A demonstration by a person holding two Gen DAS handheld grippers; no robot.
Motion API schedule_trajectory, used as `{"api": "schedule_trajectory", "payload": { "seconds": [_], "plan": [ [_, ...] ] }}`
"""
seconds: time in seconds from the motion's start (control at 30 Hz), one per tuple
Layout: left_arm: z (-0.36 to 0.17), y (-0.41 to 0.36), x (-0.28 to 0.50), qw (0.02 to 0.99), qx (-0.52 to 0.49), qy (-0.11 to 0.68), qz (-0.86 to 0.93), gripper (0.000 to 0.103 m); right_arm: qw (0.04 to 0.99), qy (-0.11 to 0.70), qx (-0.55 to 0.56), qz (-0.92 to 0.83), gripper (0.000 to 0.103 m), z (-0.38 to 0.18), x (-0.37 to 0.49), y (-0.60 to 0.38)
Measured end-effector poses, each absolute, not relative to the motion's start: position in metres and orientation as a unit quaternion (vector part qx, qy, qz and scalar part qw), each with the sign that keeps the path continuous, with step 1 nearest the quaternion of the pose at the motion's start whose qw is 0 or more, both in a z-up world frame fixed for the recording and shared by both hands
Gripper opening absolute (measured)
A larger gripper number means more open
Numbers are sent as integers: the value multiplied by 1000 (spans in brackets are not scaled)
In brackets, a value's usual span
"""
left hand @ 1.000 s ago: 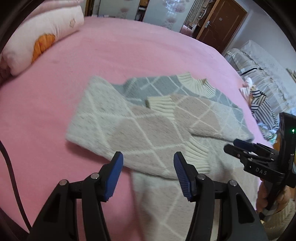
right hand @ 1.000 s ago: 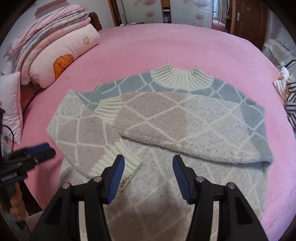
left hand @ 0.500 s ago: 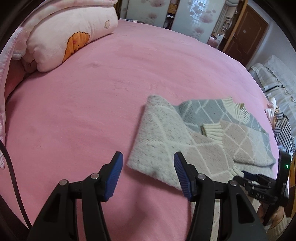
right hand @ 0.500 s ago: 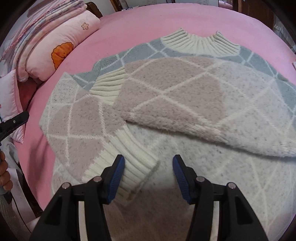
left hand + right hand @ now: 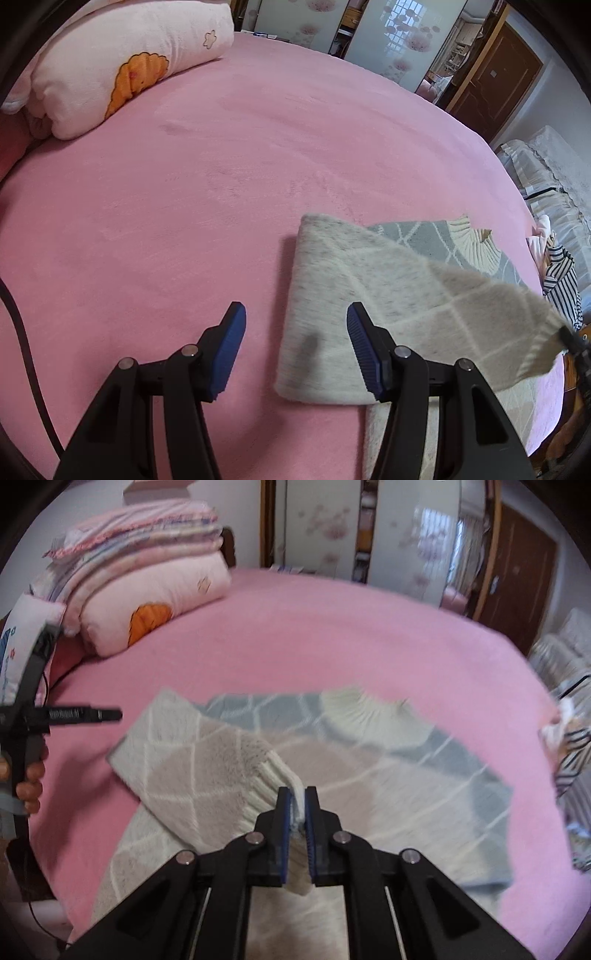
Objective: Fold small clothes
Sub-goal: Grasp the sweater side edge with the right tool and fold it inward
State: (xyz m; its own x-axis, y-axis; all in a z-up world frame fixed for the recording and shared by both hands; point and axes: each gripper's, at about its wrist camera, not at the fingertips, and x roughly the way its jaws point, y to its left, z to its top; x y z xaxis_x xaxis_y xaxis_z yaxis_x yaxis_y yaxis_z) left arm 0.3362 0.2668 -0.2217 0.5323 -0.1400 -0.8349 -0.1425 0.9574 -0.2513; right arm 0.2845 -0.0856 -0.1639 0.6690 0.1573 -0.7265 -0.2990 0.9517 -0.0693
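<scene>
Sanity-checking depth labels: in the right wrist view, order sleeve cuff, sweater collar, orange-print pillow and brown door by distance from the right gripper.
1. Sleeve cuff: clamped in the right gripper.
2. Sweater collar: ahead, slightly right.
3. Orange-print pillow: far left, at the bed's head.
4. Brown door: beyond the bed, far right.

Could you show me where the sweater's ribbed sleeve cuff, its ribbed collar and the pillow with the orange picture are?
cream ribbed sleeve cuff (image 5: 271, 782): right wrist view, ribbing beside the pinching fingers.
cream ribbed collar (image 5: 476, 243): left wrist view, middle of the ribbing.
pale pink pillow with orange print (image 5: 140, 79): left wrist view, orange print.
</scene>
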Motion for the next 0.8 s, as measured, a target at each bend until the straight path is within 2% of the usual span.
{"api": "schedule_trajectory", "payload": {
  "seconds": [0.17, 0.27, 0.63, 0.8],
  "plan": [
    [-224, 244, 352, 862, -138, 487, -18, 55, 932, 337, -125, 51, 6, -127, 291, -116],
    [-225, 231, 361, 861, -134, 489, -27, 55, 930, 348, -121, 15, 6, -124, 302, -141],
    [-236, 191, 393, 853, -105, 511, -39, 55, 899, 433, -60, -15, 6, -176, 316, -211],
    [-247, 190, 396, 845, -104, 523, -31, 55, 900, 432, -56, -19, 6, -197, 328, -224]
  ]
}}
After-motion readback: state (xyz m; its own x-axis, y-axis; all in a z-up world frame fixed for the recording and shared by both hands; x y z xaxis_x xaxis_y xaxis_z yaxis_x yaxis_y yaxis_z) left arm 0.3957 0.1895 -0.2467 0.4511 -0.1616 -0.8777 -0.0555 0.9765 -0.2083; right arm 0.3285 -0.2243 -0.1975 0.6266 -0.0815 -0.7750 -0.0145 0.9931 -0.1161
